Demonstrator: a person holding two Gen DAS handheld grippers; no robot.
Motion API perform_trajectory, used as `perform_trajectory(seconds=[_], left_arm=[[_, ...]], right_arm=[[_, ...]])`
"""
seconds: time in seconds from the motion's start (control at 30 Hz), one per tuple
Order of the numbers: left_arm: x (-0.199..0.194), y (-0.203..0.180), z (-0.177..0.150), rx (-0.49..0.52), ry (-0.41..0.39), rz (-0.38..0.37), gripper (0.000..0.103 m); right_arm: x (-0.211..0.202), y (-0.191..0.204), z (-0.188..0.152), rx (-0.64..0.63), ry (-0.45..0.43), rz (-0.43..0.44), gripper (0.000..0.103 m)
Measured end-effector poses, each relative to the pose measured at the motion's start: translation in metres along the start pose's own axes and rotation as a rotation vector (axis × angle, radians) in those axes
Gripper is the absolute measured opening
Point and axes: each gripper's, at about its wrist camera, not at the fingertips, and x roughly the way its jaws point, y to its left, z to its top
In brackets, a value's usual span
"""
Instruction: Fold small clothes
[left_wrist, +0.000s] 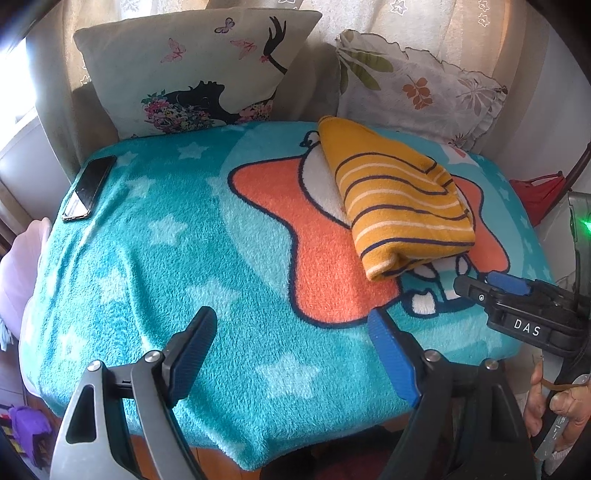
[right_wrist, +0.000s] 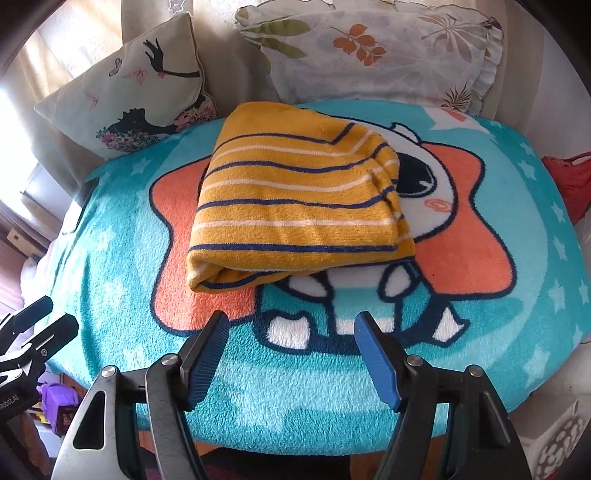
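On blanket (right_wrist: 110, 266), folded striped garment (right_wrist: 295, 206), untouched

Yellow striped garment (right_wrist: 295, 206) folded, flat on blanket centre

Folded garment (right_wrist: 295, 199) on blanket (right_wrist: 110, 229), pillows (right_wrist: 125, 92) behind; probably phone (left_wrist: 88, 188) far left.

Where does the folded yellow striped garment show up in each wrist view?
Left wrist: striped garment lies right of centre, beyond the open left gripper.
Right wrist: striped garment lies at centre, straight beyond the open right gripper.
Shared landmark: the butterfly pillow.
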Motion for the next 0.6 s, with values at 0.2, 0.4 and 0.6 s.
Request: perform_trajectory(seconds=[0.2,0.4,0.6], left_arm=[[0.005,0.003,0.002,0.007,0.01,-0.007,0.083],[0.011,0.006,0.002,0.016,0.023,-0.006,0.083],[0.016,0.005,0.001,0.031,0.04,-0.011,0.083]], right_arm=[[0.003,0.008,0.0,-0.013,0.008,-0.04,0.076],[0.006,0.012,0.0,-0.017,0.006,-0.071,0.076],[0.01,0.011,-0.003,-0.001,0.019,-0.093,0.077]])
